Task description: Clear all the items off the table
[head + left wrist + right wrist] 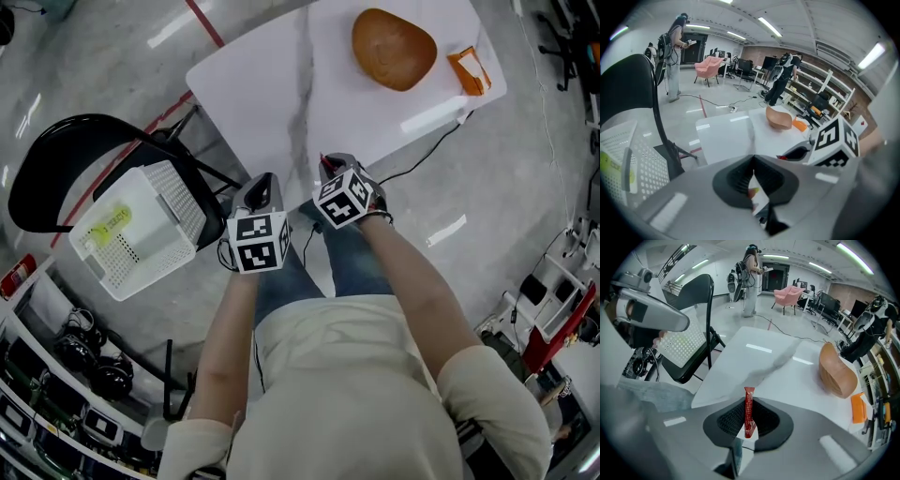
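Red sachet, barely pinched in my closed right gripper, may slip in transit; left gripper clamps a small packet.

Light: bright, even, from ceiling strip lights | Glare: white streaks on glossy floor and table | Quality: fisheye-bent gripper views, dark corners, blurred near foreground
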Available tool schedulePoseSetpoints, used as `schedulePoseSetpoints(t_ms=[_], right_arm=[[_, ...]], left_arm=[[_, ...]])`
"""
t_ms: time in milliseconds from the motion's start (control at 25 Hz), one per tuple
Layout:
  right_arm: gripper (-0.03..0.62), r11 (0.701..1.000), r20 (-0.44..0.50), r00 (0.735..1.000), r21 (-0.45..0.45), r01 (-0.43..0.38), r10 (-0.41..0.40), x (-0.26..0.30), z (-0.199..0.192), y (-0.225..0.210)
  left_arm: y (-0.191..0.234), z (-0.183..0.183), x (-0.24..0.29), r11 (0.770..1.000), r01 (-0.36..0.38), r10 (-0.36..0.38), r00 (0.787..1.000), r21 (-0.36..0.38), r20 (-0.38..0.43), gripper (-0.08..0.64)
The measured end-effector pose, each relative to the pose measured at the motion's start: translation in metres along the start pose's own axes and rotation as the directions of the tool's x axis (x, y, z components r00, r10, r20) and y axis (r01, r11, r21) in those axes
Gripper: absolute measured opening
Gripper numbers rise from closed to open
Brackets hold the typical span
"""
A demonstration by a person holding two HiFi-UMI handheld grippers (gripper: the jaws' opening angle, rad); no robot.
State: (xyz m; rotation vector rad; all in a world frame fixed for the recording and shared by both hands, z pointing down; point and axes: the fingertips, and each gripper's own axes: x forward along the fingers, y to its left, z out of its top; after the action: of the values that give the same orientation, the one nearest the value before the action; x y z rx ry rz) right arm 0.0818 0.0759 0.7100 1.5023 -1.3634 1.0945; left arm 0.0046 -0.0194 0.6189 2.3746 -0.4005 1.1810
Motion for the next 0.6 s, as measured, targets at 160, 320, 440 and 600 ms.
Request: schedulePoseSetpoints(t_ms=[160, 320, 440, 600], right_arm=[[0.032, 1.000, 0.015, 1.000, -0.018, 0.003, -0.003, -0.018, 0.015, 0.006], [0.032, 0.999, 0.043, 0.999, -0.037, 0.004, -0.002, -0.037, 0.033, 0.010], [0.032, 0.998, 0.063, 0.998, -0.060, 0.005, -0.002, -0.051, 0.046, 0.013], [0.032, 0.995, 0.083, 0.997, -0.102, 0.004, 0.005, -0.067, 0.063, 0.016]], left_arm=[[0.004, 0.005, -0.014, 1.000, -0.010, 0.010, 1.000, -0.016, 0.012, 0.009], [0.009, 0.011, -0.031, 0.999, -0.027, 0.028, 0.999, -0.031, 0.030, 0.009], [0.014, 0.016, -0.045, 0.998, -0.041, 0.043, 0.998, -0.041, 0.042, 0.009], [0.023, 0.023, -0.062, 0.995, -0.067, 0.072, 0.995, -0.072, 0.063, 0.009]])
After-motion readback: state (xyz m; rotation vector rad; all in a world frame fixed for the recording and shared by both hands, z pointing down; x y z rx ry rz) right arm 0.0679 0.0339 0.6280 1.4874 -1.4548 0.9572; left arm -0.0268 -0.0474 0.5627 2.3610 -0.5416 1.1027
